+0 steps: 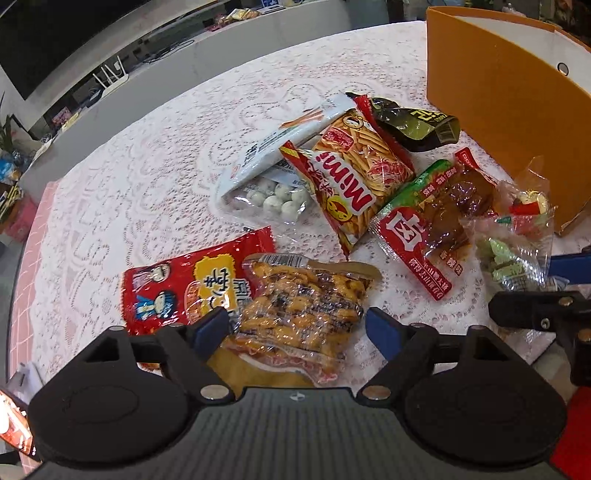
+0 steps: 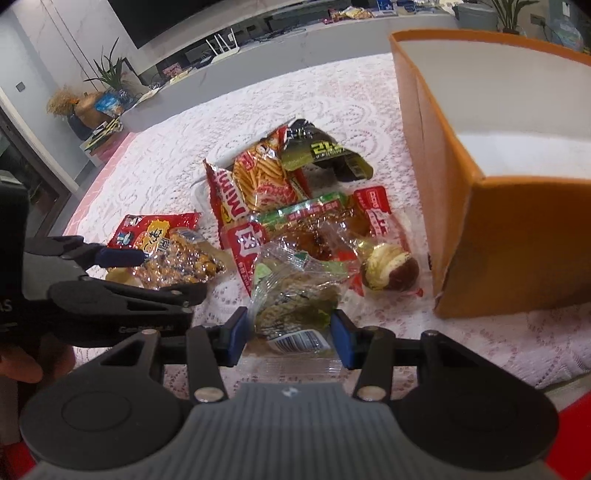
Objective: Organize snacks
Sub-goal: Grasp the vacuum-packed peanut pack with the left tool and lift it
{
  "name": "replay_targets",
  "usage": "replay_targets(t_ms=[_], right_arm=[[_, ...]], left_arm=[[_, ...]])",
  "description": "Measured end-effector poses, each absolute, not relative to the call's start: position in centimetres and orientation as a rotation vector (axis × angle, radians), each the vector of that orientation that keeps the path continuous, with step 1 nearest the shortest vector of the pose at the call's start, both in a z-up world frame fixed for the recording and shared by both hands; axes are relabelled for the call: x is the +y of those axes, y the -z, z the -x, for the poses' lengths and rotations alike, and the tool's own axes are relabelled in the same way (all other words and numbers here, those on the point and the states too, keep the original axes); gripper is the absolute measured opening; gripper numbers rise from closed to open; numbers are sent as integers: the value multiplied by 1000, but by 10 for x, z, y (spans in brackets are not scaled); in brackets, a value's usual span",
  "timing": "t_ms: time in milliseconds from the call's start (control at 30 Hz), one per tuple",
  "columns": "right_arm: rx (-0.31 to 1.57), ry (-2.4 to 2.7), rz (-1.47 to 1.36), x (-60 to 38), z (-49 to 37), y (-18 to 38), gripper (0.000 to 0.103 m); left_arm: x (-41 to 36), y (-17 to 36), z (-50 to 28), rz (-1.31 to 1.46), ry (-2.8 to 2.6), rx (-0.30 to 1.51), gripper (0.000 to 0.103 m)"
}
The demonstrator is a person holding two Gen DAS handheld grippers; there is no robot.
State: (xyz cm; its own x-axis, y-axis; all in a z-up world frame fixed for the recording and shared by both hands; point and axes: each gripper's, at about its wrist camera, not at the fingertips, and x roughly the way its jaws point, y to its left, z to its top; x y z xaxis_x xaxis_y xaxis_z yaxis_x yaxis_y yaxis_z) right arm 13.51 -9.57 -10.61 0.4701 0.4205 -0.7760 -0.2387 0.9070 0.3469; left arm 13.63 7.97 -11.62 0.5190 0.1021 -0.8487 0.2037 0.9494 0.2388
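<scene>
With my left gripper (image 1: 295, 328) gaping astride the orange cracker pack (image 1: 299, 310), I'd centre before closing, while my right gripper (image 2: 290, 334) clamps the green candy bag (image 2: 295, 291).

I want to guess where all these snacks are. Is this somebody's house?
Probably a home living room. A lace tablecloth covers the table, a big dark TV screen hangs on the wall, and a potted plant sits on the low ledge behind.

Eight snack packets (image 1: 354, 173) — one orange box (image 1: 509, 110).
</scene>
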Motion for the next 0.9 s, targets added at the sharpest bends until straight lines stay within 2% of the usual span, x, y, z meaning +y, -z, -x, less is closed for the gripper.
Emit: replay_targets(t_ms=[100, 433, 667, 700, 733, 900], right_arm=[[1026, -409, -211, -95, -137, 110, 47], [1031, -409, -193, -91, -137, 113, 47], [1015, -412, -197, -93, -134, 111, 47], [1008, -414, -197, -93, -133, 110, 47], [1002, -415, -196, -93, -133, 109, 47], [983, -430, -188, -93, -130, 105, 47]], left_arm=[[80, 118, -138, -327, 59, 1019, 101], [79, 119, -136, -293, 40, 989, 92], [86, 104, -129, -198, 28, 954, 91], [87, 101, -127, -180, 30, 951, 90], [88, 99, -126, -158, 39, 947, 70], [94, 91, -127, -65, 19, 954, 68]])
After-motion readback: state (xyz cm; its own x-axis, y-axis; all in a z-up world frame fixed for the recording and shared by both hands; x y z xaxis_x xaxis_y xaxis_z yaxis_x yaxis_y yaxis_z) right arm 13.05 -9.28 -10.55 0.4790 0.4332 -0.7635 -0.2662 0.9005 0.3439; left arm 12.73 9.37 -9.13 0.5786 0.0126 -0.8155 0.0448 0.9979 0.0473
